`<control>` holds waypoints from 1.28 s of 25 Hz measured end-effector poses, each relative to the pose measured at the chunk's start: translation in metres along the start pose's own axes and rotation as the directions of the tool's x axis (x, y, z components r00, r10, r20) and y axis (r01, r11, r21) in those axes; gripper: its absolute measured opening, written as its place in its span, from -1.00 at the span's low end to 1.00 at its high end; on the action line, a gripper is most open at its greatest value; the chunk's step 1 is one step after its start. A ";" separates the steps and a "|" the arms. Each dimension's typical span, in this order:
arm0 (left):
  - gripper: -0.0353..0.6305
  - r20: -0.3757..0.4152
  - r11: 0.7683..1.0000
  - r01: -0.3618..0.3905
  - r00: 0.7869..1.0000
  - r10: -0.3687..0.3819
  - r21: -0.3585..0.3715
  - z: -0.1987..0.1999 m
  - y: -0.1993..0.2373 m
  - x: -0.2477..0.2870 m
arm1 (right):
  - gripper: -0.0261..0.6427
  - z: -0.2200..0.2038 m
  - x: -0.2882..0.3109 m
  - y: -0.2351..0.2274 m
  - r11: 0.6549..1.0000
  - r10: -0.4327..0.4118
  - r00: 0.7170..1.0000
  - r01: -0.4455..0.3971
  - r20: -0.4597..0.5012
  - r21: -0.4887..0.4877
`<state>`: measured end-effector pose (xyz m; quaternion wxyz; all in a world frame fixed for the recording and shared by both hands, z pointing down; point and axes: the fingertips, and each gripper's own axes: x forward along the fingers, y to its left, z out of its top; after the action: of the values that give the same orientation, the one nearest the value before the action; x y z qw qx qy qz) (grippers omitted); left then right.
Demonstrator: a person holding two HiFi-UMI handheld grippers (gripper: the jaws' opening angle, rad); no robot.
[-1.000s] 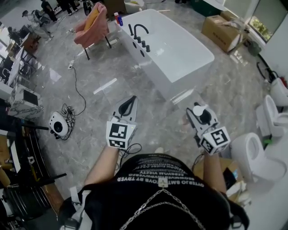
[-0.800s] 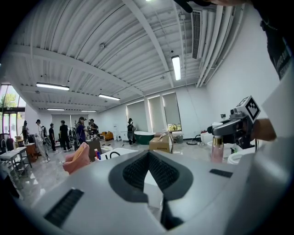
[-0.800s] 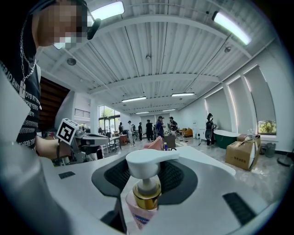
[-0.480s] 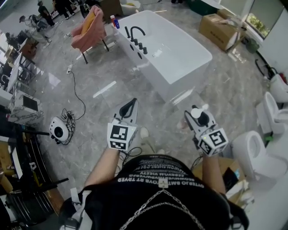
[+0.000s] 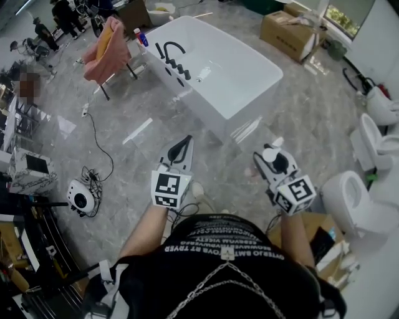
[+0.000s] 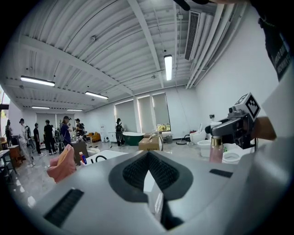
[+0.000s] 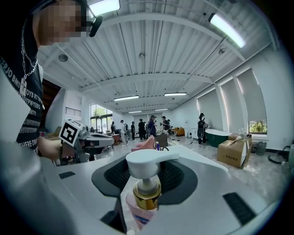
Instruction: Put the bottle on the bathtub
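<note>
A pink pump bottle [image 7: 146,195] with a gold collar and a white pump head [image 5: 272,154] stands upright between the jaws of my right gripper [image 5: 269,157], which is shut on it. The left gripper view shows the same bottle [image 6: 216,149] hanging under the right gripper [image 6: 217,132]. My left gripper [image 5: 186,141] is shut with nothing in it, level with the right one. The white bathtub [image 5: 243,75] with its black faucet [image 5: 170,48] lies ahead across the marble floor, well apart from both grippers. The tub's near rim [image 6: 110,155] shows past the left jaws.
A pink chair [image 5: 105,43] and a small red-and-blue bottle [image 5: 141,37] stand at the tub's far left end. Cardboard boxes [image 5: 288,32] lie beyond it. Toilets [image 5: 348,204] stand at the right. A white round device with cables [image 5: 79,197] lies left. People [image 5: 62,12] stand far back.
The view has swung: the bathtub and chair have slid left and the toilets have come closer at the right. Both grippers advanced together over the floor, and the bottle stayed in the right one.
</note>
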<state>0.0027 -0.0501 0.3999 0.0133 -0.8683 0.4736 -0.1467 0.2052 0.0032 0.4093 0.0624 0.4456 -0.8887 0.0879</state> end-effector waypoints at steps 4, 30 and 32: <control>-0.89 0.013 1.000 0.016 1.000 -0.016 0.010 0.009 0.013 0.025 | -0.45 0.004 0.017 -0.016 1.000 -0.025 1.000 0.025 -0.012 0.007; -0.89 0.018 1.000 -0.029 0.999 0.029 0.004 -0.006 0.190 0.083 | -0.45 0.047 0.207 -0.020 1.000 0.003 1.000 -0.003 -0.022 -0.017; -0.89 0.014 1.000 -0.023 1.000 0.023 0.000 -0.010 0.202 0.087 | -0.45 0.051 0.222 -0.017 1.000 0.002 1.000 -0.002 -0.024 -0.022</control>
<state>-0.1209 -0.2322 0.3976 0.0183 -0.8639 0.4833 -0.1404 0.0851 -0.1914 0.4033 0.0777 0.4429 -0.8893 0.0836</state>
